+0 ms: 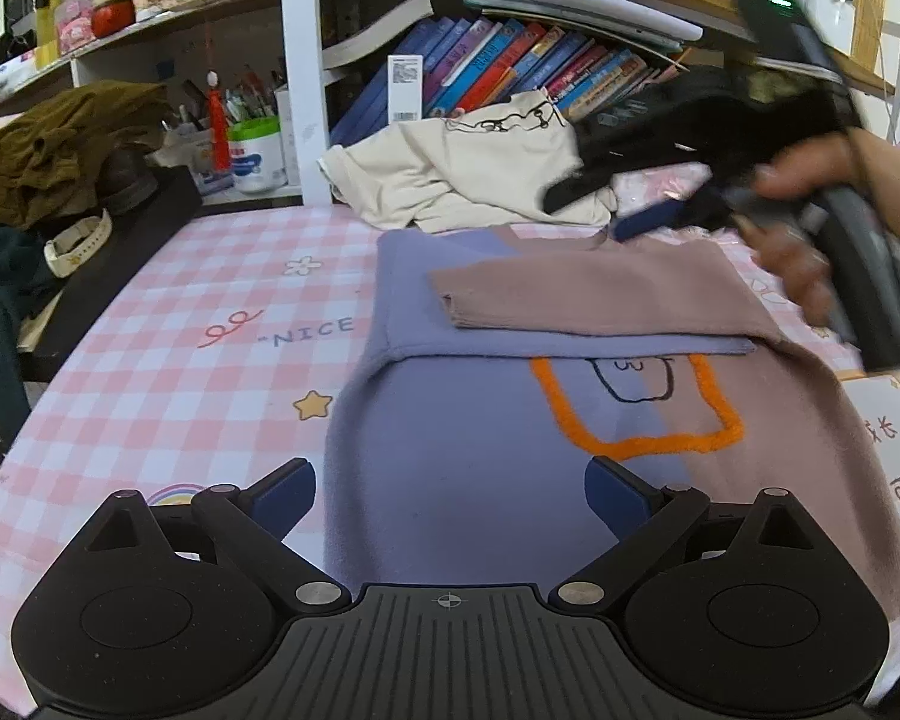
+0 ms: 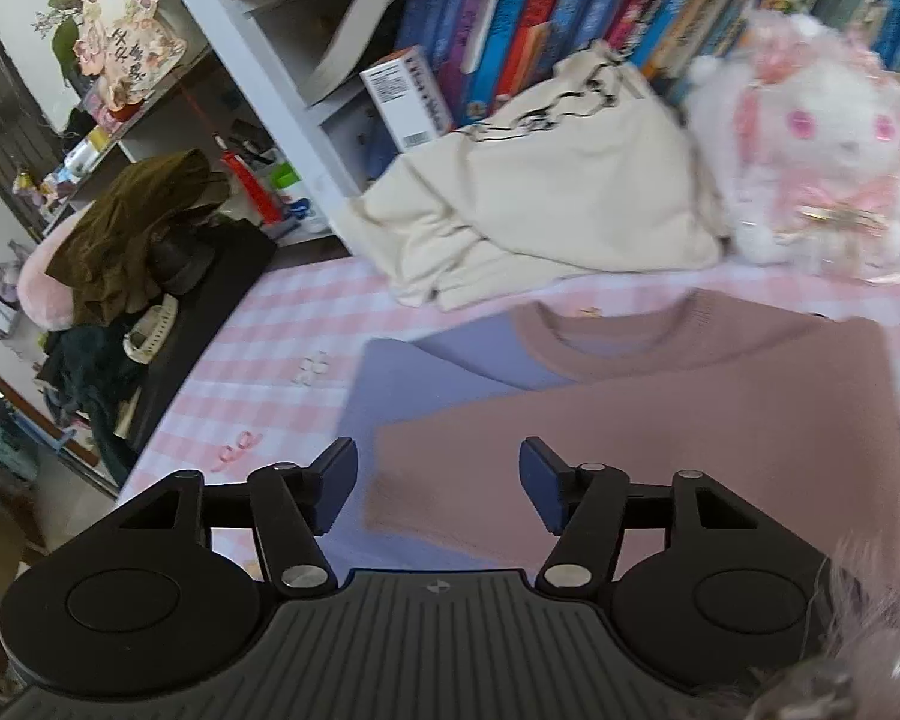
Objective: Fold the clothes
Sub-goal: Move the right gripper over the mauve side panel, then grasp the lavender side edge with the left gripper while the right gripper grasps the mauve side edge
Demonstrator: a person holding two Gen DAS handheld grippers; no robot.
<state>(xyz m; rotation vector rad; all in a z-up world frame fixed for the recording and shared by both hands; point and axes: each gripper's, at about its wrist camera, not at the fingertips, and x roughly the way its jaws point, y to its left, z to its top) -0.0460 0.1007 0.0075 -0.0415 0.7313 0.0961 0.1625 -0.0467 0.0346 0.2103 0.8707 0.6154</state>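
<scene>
Lying flat beneath both grippers' spread, empty fingers (image 1: 621, 498), seemingly untouched: the half-folded purple-and-pink sweater (image 1: 510, 420).

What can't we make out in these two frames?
- Right gripper, left wrist view: motion-blurred, so how its jaws stand is unclear there.
- Sweater near hem: hidden behind the left gripper's body.
- Its right edge, right wrist view: cut off by the frame.
- Cream shirt print: creased, too small to read.
- Plush rabbit: blurred.
</scene>
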